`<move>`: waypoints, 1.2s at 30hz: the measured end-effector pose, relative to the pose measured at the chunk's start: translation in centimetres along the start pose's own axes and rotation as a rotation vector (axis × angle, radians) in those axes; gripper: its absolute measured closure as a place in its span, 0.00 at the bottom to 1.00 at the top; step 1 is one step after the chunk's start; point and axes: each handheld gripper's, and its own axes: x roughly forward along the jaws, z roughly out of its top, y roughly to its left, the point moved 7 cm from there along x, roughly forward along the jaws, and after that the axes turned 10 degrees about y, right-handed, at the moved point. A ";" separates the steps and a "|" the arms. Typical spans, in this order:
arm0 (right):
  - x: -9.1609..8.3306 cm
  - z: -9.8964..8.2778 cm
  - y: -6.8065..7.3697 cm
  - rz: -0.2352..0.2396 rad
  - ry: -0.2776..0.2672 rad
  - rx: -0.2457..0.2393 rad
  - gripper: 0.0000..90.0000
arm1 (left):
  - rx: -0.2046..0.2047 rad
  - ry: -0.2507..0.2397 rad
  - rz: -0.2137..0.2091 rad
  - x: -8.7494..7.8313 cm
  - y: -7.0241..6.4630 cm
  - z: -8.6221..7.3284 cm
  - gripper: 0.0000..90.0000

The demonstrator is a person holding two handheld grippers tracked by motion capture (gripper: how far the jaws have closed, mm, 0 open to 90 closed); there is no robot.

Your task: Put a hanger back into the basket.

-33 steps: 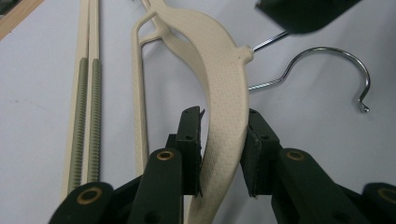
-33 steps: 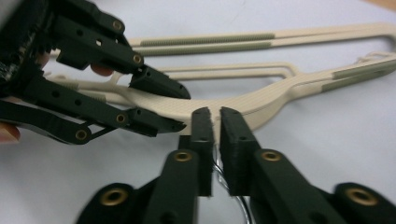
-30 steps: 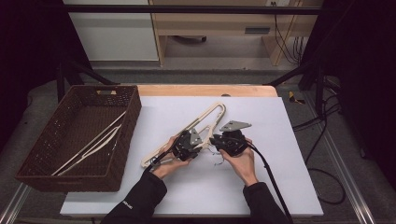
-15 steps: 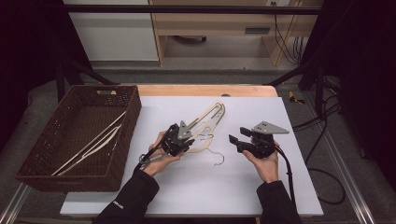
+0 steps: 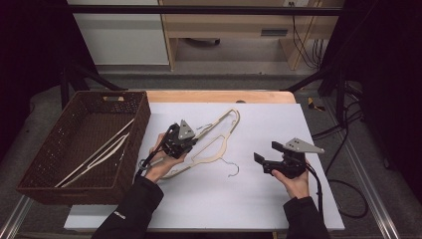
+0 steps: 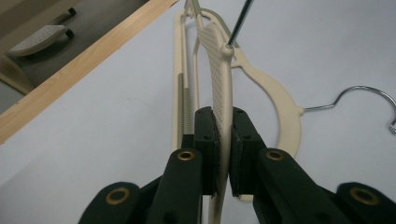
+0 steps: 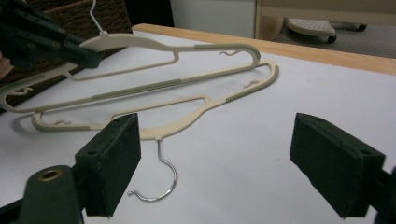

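**Lifting the top hanger clear of its twin**

The left gripper is clamping its jaws on the shoulder of the upper cream plastic clothes hanger with a wire hook, and in the left gripper view the ribbed plastic is sitting squarely between the two black pads. That hanger is tilting up off the white tabletop, while a second cream plastic hanger is lying flat beneath it, its silver wire hook resting on the table toward the person.

To do this step well, the person is probably best served by raising the held hanger slowly and keeping it edge-on, so its small notches are not snagging the one below. The dark brown woven basket at the table's left, already holding pale hangers, looks like the place it is going; carrying it level over the rim should be avoiding a knock.

The left hand is reaching in from below, gripper pointing up the table and toward the right. The right gripper is hovering well to the right of both hangers, pointing left toward them, its jaws having just been opening and now standing wide apart with nothing between them.
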 end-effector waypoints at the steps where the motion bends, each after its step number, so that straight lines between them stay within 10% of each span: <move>1: -0.2 -0.1 0.0 -0.002 -0.003 -0.002 0.17 | 0.003 0.005 0.009 -0.1 0.3 0.0 0.93; 17: -2.3 -1.1 -0.8 -0.009 -0.029 0.017 0.10 | -0.079 -0.049 0.064 -2.7 2.8 -0.1 0.95; 36: -3.7 -0.7 -1.1 -0.037 -0.051 0.012 0.07 | -0.109 -0.247 -0.068 -14.3 3.6 0.8 0.95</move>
